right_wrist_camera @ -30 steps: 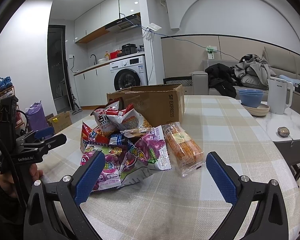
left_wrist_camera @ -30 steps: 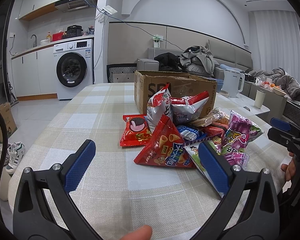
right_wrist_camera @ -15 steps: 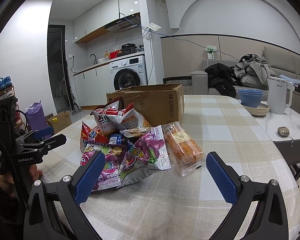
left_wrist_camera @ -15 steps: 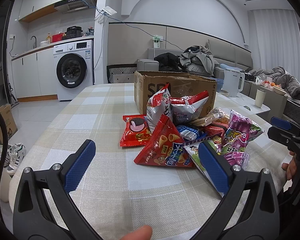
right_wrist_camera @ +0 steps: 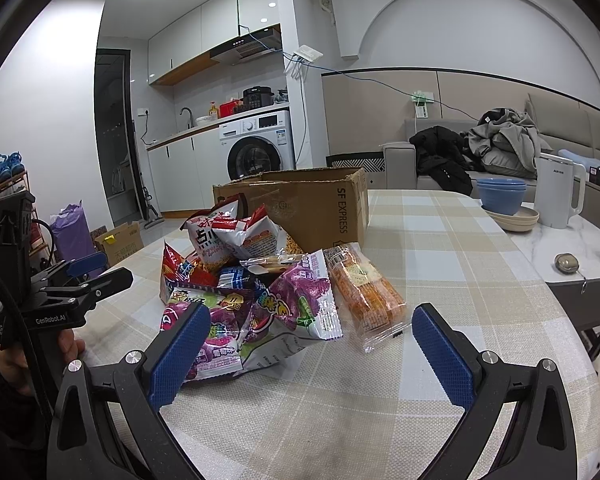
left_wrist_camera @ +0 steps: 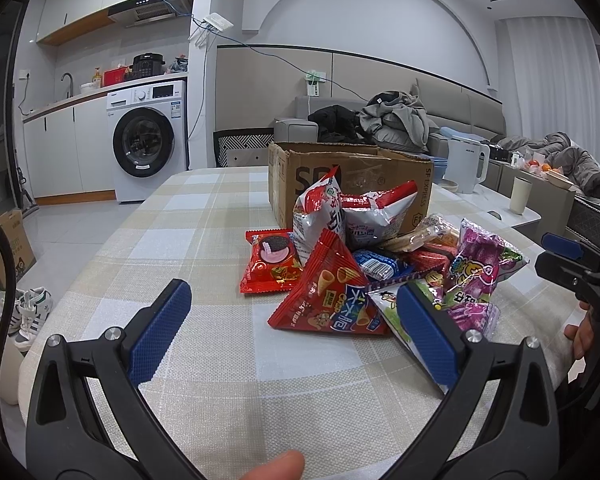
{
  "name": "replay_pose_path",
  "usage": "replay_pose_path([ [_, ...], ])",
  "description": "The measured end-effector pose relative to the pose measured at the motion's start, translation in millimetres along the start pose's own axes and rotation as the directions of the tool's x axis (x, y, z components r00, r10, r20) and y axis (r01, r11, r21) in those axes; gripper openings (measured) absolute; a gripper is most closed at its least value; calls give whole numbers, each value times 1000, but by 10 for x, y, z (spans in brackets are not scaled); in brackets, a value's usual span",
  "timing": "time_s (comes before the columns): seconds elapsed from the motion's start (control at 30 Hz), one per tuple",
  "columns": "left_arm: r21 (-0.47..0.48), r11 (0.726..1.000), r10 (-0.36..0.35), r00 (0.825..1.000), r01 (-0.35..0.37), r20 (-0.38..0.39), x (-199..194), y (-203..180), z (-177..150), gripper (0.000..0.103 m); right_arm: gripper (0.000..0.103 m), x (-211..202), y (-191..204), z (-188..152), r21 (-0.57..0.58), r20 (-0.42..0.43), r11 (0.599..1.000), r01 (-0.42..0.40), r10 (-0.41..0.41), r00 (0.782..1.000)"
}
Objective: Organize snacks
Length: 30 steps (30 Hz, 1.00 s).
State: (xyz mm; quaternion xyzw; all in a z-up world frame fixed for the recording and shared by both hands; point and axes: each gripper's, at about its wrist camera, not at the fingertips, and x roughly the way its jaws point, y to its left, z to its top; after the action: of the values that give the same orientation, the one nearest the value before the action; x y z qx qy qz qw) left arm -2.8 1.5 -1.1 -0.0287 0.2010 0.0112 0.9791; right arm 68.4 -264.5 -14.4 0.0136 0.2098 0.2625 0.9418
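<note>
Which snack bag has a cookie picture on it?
The flat red packet at the pile's left edge, showing a dark sandwich cookie; the others show cones or chips.

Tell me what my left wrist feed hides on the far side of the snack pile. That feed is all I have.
Observer: A clear pack of orange crackers lies flat on the table, beside the purple bags, on the side away from your camera.
Operator: Report the right gripper. I only catch its tip.
Observer: The right gripper is open and empty, hovering low over the table's near edge, in front of the cracker pack.
Operator: Check past the box.
Observer: The cardboard box blocks your sight of stacked blue bowls sitting on cream plates, next to the white kettle.
</note>
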Motion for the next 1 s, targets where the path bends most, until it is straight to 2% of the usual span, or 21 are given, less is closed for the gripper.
replay_pose_path([
  [0.7, 1, 1000, 2, 1000, -2, -8, 46, -5, -7, 102, 103, -29, -3, -14, -7, 1, 1000, 20, -20, 1000],
  [1.0, -6, 1000, 29, 1000, -29, -10, 40, 60, 46, 102, 103, -34, 20, 39, -14, -10, 999, 35, -35, 999],
])
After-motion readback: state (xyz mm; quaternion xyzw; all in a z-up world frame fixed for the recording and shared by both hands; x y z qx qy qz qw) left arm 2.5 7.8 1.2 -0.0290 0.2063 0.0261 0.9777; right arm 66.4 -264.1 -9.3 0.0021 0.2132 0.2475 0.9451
